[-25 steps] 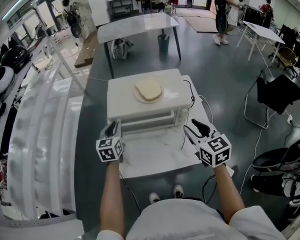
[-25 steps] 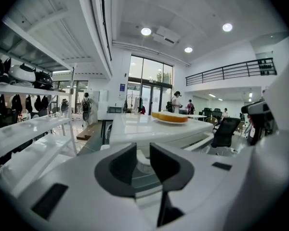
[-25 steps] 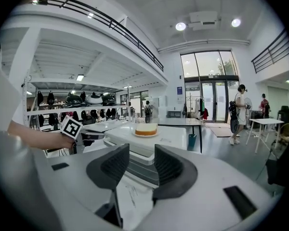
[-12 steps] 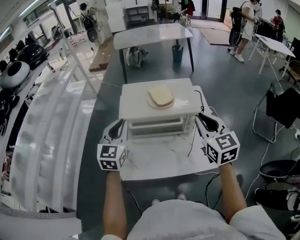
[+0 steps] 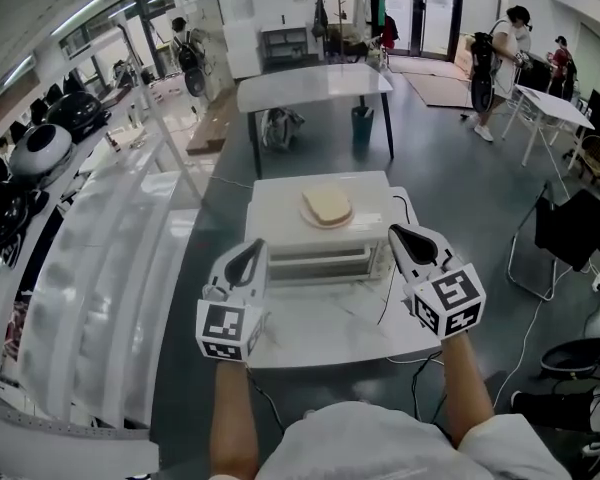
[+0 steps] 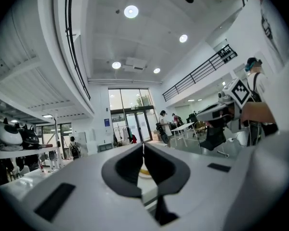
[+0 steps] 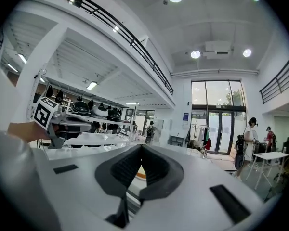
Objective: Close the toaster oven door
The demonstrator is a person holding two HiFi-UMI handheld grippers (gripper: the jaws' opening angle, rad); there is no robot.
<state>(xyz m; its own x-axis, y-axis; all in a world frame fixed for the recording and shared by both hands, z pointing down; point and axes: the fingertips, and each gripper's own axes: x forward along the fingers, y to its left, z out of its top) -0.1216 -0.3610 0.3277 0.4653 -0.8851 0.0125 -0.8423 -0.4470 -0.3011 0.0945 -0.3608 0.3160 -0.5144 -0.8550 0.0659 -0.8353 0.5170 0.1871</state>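
A white toaster oven (image 5: 280, 206) stands on a small white table (image 5: 320, 333), front face toward me; I cannot tell how its door stands. On its top lies a slice of bread (image 5: 327, 204) on a plate. My left gripper (image 5: 252, 251) is held up at the oven's front left corner, its jaws closing, tips together on nothing (image 6: 143, 150). My right gripper (image 5: 400, 234) is held up at the front right corner, jaws closing too, tips met and empty (image 7: 141, 150). Each gripper view looks over the oven top and shows the other gripper (image 6: 221, 112) (image 7: 62, 119).
A black cable (image 5: 390, 286) runs down the oven's right side over the table. A long white shelving unit (image 5: 100, 268) runs along the left. Behind stands a larger table (image 5: 315, 78). A black chair (image 5: 570, 233) and people (image 5: 495, 48) are at the right.
Both grippers have risen and gone from open to shut. They now sit beside the oven's front corners, and the view has tilted up so the oven sits higher in the room.
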